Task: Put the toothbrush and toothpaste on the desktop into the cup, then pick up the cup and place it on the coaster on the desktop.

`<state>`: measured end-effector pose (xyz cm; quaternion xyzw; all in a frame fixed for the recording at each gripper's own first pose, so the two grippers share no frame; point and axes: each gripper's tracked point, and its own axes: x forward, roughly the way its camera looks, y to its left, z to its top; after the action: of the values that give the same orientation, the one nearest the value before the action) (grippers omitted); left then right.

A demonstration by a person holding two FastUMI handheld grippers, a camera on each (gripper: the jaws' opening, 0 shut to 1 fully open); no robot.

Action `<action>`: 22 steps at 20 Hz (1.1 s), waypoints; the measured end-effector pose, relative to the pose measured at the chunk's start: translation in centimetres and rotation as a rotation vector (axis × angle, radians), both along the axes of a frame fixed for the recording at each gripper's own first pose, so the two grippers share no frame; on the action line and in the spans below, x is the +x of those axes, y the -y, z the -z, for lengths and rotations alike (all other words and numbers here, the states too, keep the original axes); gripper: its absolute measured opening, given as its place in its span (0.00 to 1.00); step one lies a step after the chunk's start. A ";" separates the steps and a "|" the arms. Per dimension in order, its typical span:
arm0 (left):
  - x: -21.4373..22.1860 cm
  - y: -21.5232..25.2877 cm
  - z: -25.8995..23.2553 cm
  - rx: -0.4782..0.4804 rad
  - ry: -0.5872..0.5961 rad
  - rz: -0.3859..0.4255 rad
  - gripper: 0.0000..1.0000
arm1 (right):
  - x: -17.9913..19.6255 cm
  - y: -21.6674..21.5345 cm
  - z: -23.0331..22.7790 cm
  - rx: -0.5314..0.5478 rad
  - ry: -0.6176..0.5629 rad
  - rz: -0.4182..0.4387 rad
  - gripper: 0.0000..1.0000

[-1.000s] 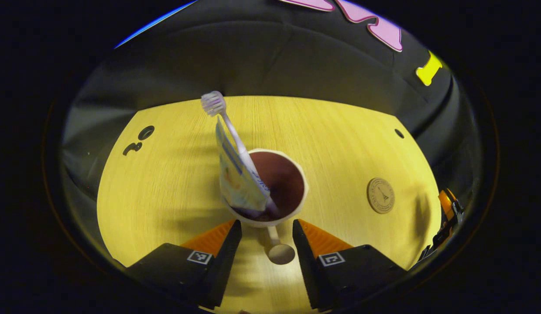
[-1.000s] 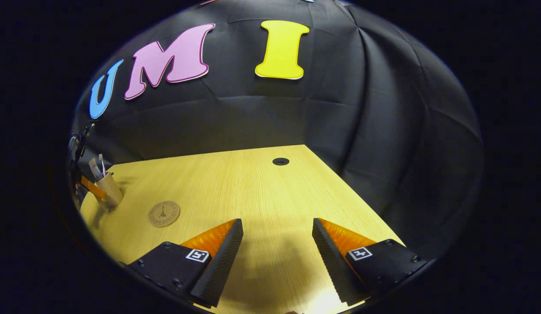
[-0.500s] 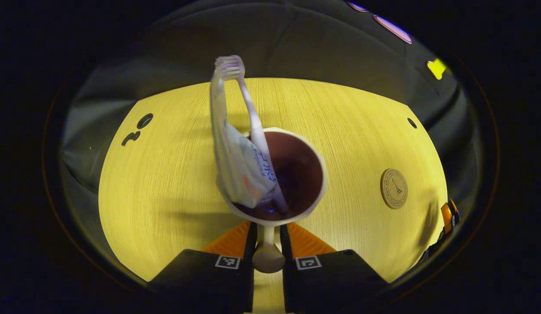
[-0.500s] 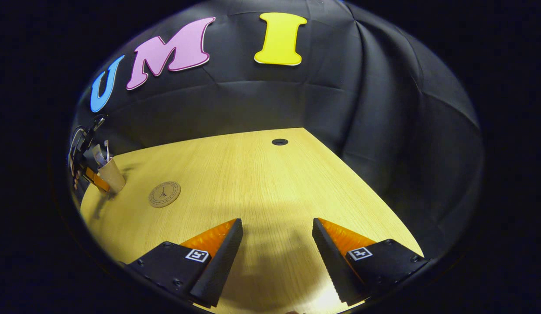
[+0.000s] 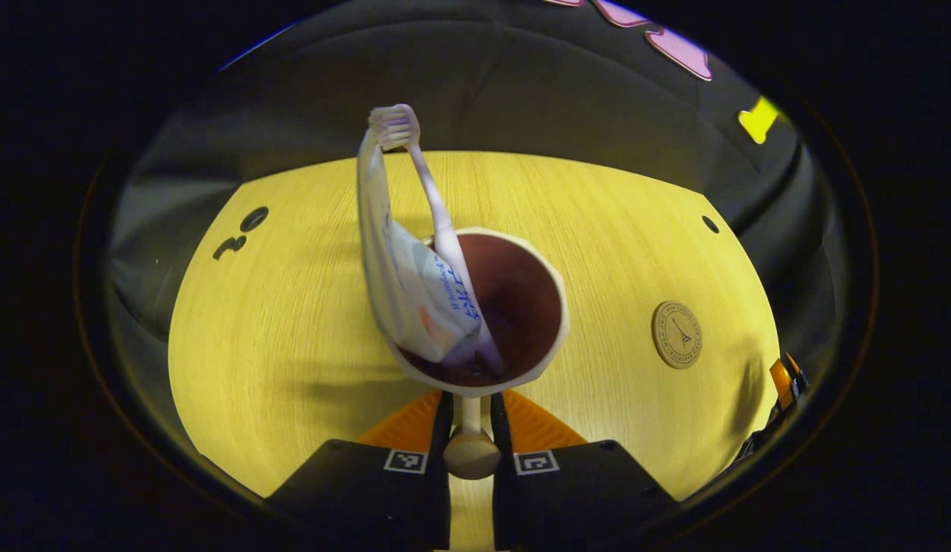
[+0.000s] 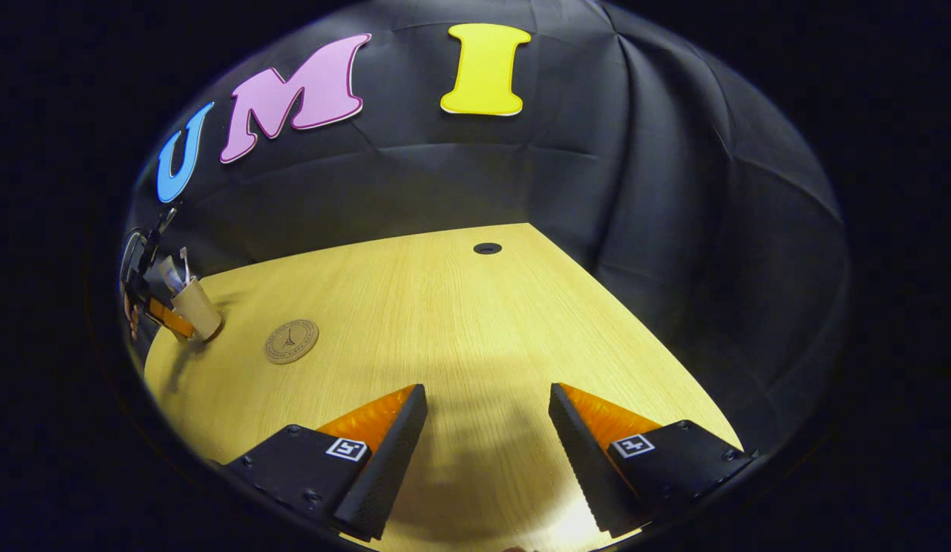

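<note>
L gripper (image 5: 469, 429) fingers pinching cup (image 5: 487, 307) handle, toothbrush (image 5: 433, 215) + toothpaste (image 5: 403, 268) inside, coaster (image 5: 676, 334) at 3 o'clock, R gripper (image 6: 487, 429) fingers spread over desk (image 6: 445, 307)

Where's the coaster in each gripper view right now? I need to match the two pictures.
Left gripper view: the coaster lies flat on the desktop, right of the cup, apart from it.
Right gripper view: the coaster sits at lower left, just right of the small, distant cup.
Shared landmark: the cup holding the toothbrush and toothpaste.
</note>
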<state>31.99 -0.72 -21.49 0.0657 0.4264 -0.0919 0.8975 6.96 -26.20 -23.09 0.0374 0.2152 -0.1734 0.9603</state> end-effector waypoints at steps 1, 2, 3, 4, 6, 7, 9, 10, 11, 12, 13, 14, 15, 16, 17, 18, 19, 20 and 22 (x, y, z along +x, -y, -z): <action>-0.1 0.9 -0.7 -0.007 0.011 0.017 0.26 | -0.1 -0.1 -0.2 0.001 0.005 0.000 0.99; -0.3 2.0 -1.2 -0.013 0.017 0.034 0.26 | 0.0 -0.1 -0.3 0.003 0.009 0.000 0.98; -0.4 2.9 -1.8 -0.011 0.031 0.054 0.26 | -0.1 -0.1 -0.4 0.007 0.011 0.002 0.99; -0.3 3.8 -2.3 -0.001 0.049 0.081 0.26 | 0.1 -0.2 -0.5 0.017 0.017 0.006 0.98; -0.3 6.0 -3.0 0.002 0.065 0.135 0.26 | 0.5 -0.6 -0.9 0.030 0.033 0.002 0.98; -0.5 7.3 -3.1 -0.006 0.062 0.160 0.26 | 0.7 -0.7 -1.0 0.027 0.036 -0.004 0.98; -0.8 9.8 -3.3 -0.009 0.059 0.199 0.31 | 0.9 -1.0 -1.0 0.014 0.032 -0.018 0.99; -0.7 11.1 -3.3 -0.009 0.061 0.222 0.26 | 0.9 -1.1 -1.1 0.010 0.034 -0.020 0.98; -0.9 12.3 -3.2 -0.010 0.057 0.249 0.26 | 1.0 -1.2 -1.1 0.011 0.036 -0.019 0.98; -0.9 13.5 -3.0 -0.010 0.052 0.268 0.26 | 1.1 -1.4 -1.2 0.019 0.040 -0.018 0.98; -1.1 14.6 -2.7 -0.010 0.042 0.288 0.26 | 1.3 -1.6 -1.3 0.026 0.047 -0.017 0.98; -1.3 15.6 -2.3 -0.013 0.031 0.305 0.26 | 1.6 -1.7 -1.5 0.030 0.054 -0.016 0.99; -1.5 16.6 -1.9 -0.014 0.021 0.322 0.26 | 1.7 -1.8 -1.7 0.031 0.060 -0.015 0.98; -1.7 17.2 -1.4 -0.011 0.010 0.339 0.26 | 1.9 -1.9 -1.8 0.037 0.066 -0.014 0.98; -2.0 17.8 -0.9 -0.005 -0.002 0.355 0.26 | 2.1 -2.0 -1.9 0.043 0.071 -0.013 0.99; -2.1 18.3 -0.5 0.003 -0.014 0.369 0.26 | 2.1 -2.0 -1.9 0.049 0.074 -0.011 0.98; -2.2 18.8 -0.2 0.009 -0.024 0.381 0.26 | 2.1 -2.0 -2.0 0.052 0.076 -0.009 0.98; -2.4 19.2 0.2 0.014 -0.034 0.391 0.26 | 2.1 -1.9 -2.0 0.052 0.077 -0.006 0.98; -2.6 19.5 0.7 0.012 -0.055 0.404 0.26 | 2.1 -1.8 -2.2 0.051 0.083 -0.006 0.98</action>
<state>29.37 -20.20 -22.18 0.1527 0.4293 -0.2690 0.8485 9.01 -24.43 -20.89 0.0684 0.1797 -0.1632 0.9677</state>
